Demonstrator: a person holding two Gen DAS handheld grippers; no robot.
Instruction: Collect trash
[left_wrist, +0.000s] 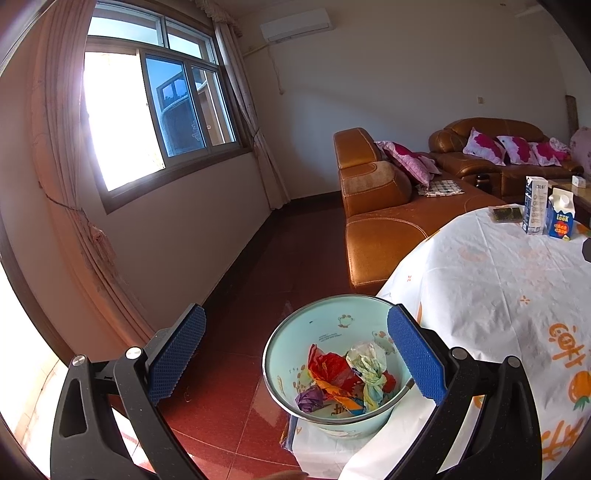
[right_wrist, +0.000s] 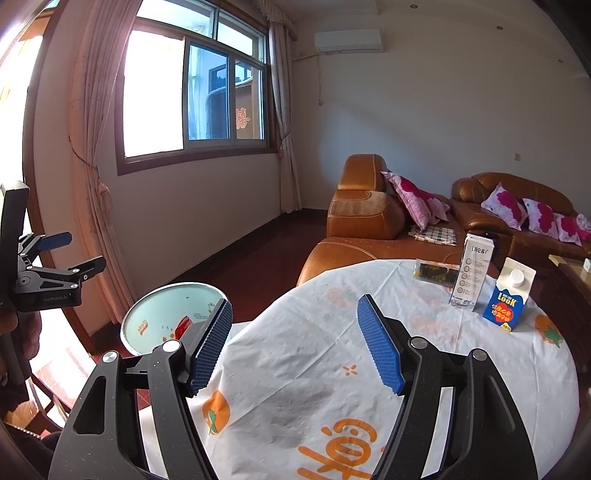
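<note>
The pale green bin (left_wrist: 334, 365) is sitting on the red floor beside the round table (left_wrist: 498, 295), touching the hanging tablecloth. Crumpled wrappers (left_wrist: 343, 376), red, orange, purple and whitish, are lying inside it. The left gripper (left_wrist: 297, 360) is hovering over the bin, jaws standing wide apart, gripping nothing. The right gripper (right_wrist: 295, 341) is hanging above the tablecloth, jaws likewise apart and empty. Farther across the table, a white carton (right_wrist: 471, 273), a blue carton (right_wrist: 508, 295) and a dark packet (right_wrist: 436, 273) are standing near one another.

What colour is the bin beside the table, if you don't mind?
Pale mint green with small cartoon prints; the bin shows best in the left wrist view.
</note>
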